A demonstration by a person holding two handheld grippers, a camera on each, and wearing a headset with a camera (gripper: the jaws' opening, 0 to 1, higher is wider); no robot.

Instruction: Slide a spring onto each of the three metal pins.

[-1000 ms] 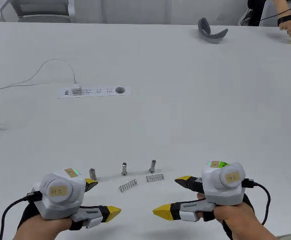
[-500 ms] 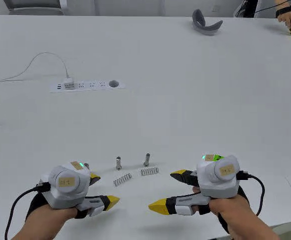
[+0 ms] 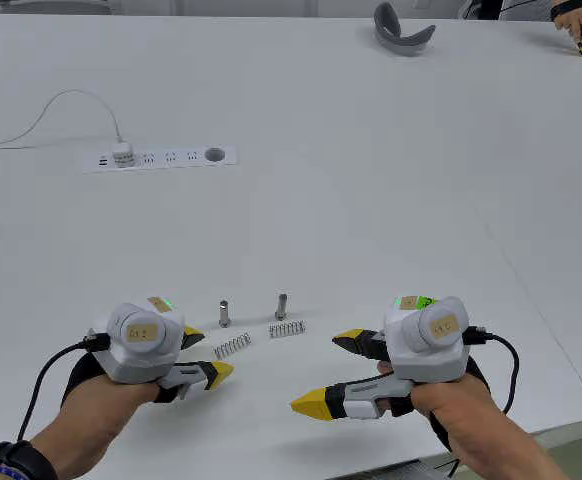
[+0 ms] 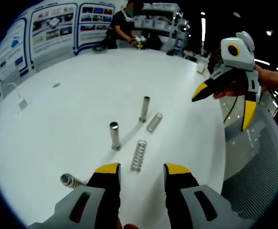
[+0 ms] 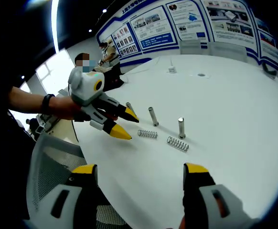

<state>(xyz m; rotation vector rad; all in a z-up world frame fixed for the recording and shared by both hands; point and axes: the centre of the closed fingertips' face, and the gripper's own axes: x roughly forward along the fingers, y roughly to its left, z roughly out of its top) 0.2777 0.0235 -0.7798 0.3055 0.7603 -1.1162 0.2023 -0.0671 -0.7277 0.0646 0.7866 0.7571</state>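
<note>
Left tool (image 3: 211, 354) jaws apart | right tool (image 3: 318, 372) jaws apart | 2 springs (image 3: 232, 346) (image 3: 287, 328) loose

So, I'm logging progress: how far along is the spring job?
Done: the leftmost metal pin seems to carry a spring already. In hand: nothing; left tongs and right tongs stand open, empty. Left: two bare upright metal pins, with two loose steel coil springs lying beside them.

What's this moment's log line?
left gripper open | right gripper open | loose: left spring, right spring | bare: middle pin, right pin | sprung: left pin
</note>
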